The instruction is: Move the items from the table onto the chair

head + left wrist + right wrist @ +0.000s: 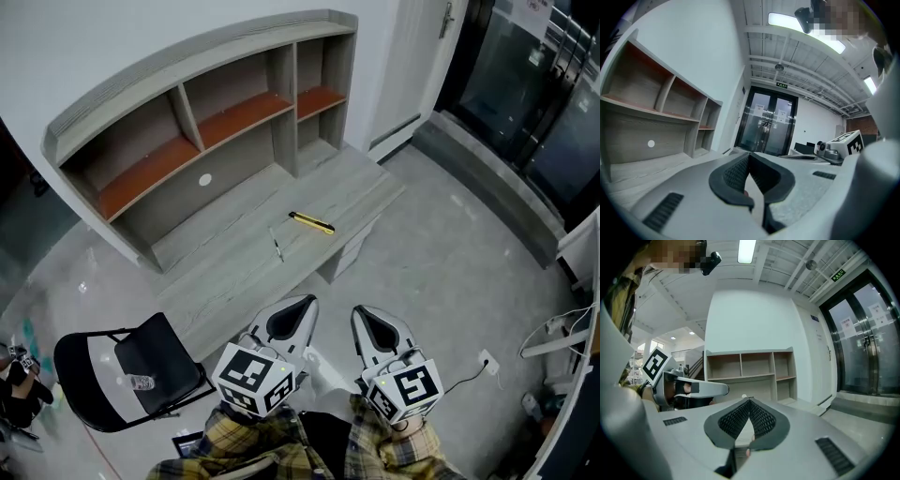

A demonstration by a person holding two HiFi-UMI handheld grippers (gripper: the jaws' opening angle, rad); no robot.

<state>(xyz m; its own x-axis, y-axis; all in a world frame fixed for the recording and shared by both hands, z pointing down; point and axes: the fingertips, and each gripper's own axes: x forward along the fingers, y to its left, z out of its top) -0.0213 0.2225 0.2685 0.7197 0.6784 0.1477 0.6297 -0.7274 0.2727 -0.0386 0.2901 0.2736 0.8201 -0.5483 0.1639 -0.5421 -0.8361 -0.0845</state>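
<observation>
Yellow-and-black tool (311,222): position? (Obs. 1)

Flat on grey worktop (234,272), right of centre, close to front edge. Long and narrow; type not readable. (Obs. 2)

Anything beside it? (Obs. 1)

Thin pale stick (277,246), pen-like, near the tool on its left side, not touching it. (Obs. 2)

Black folding chair (173,361): where? (Obs. 1)

Lower left in head view, beside near end of worktop, well apart from both items. Small clear item (141,382) on seat; too small to identify. (Obs. 2)

Left gripper (302,302): state? (Obs. 1)

Fingers clenched, ribbed pads pressed together, nothing between them in left gripper view. Low in head view, near worktop's front edge, apart from tool and stick. (Obs. 2)

Right gripper (362,312)? (Obs. 1)

Same: fingers clenched, empty, confirmed in right gripper view. Just beside the left one, roughly parallel, plaid sleeves (253,445) behind both. (Obs. 2)

Back of worktop? (Obs. 1)

Shelf unit (239,114), open compartments, orange-brown boards, curved top. (Obs. 2)
</observation>
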